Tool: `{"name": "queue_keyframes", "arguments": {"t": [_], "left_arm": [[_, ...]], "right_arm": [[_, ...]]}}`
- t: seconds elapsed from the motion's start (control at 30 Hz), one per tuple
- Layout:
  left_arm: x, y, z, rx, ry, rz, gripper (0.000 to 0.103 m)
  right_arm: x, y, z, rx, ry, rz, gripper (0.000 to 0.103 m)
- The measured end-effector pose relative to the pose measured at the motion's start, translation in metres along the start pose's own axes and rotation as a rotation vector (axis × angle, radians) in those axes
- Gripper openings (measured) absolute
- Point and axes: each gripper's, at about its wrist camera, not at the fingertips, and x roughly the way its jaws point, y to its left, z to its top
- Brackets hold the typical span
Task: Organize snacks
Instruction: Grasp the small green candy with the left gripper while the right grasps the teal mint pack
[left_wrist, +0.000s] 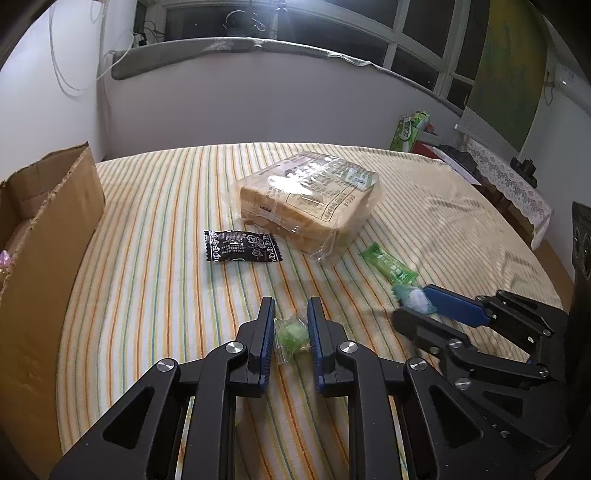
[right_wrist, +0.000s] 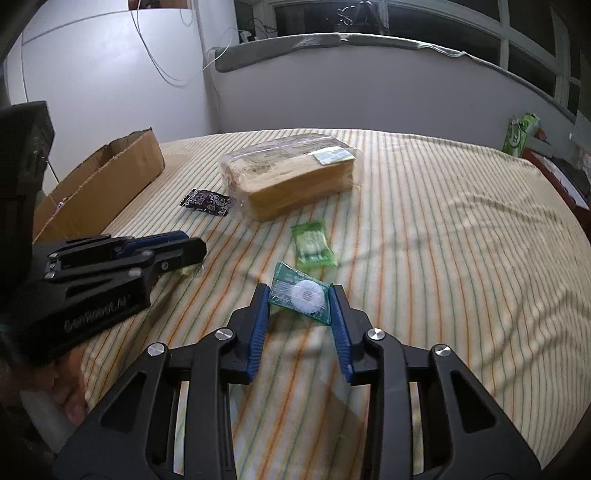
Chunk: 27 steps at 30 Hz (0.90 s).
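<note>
My left gripper (left_wrist: 290, 318) is closed around a small green candy in clear wrap (left_wrist: 291, 336) on the striped cloth. My right gripper (right_wrist: 298, 295) grips a teal packet with a white round sweet (right_wrist: 301, 297); it also shows in the left wrist view (left_wrist: 415, 300). A bagged loaf of sliced bread (left_wrist: 308, 199) (right_wrist: 291, 175) lies mid-table. A black snack packet (left_wrist: 242, 246) (right_wrist: 205, 201) lies left of the loaf. A green packet (left_wrist: 389, 266) (right_wrist: 313, 243) lies in front of it. An open cardboard box (left_wrist: 48, 236) (right_wrist: 107, 188) stands at the left.
The striped cloth (left_wrist: 166, 221) covers the round table. A wall and window ledge lie behind. A green tissue pack (left_wrist: 410, 131) and a lace-covered side table (left_wrist: 509, 177) stand at the right. Something pink (left_wrist: 4, 258) lies inside the box.
</note>
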Motion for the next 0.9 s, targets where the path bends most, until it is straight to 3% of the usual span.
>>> {"name": "queue_keyframes", "arguments": {"t": [0.5, 0.63, 0.73, 0.9], "left_arm": [[-0.003, -0.006, -0.002, 0.013, -0.018, 0.033, 0.016], [-0.015, -0.01, -0.002, 0.022, -0.064, 0.058, 0.016], [-0.045, -0.011, 0.0, 0.006, -0.106, 0.043, 0.016], [-0.124, -0.031, 0.005, 0.04, -0.242, 0.0, 0.016]], "right_arm": [[-0.014, -0.01, -0.011, 0.06, -0.052, -0.006, 0.033], [-0.049, -0.001, -0.003, 0.042, -0.12, -0.023, 0.033], [-0.092, 0.009, 0.006, 0.015, -0.195, -0.05, 0.033], [-0.155, 0.024, 0.012, -0.013, -0.301, -0.08, 0.033]]}}
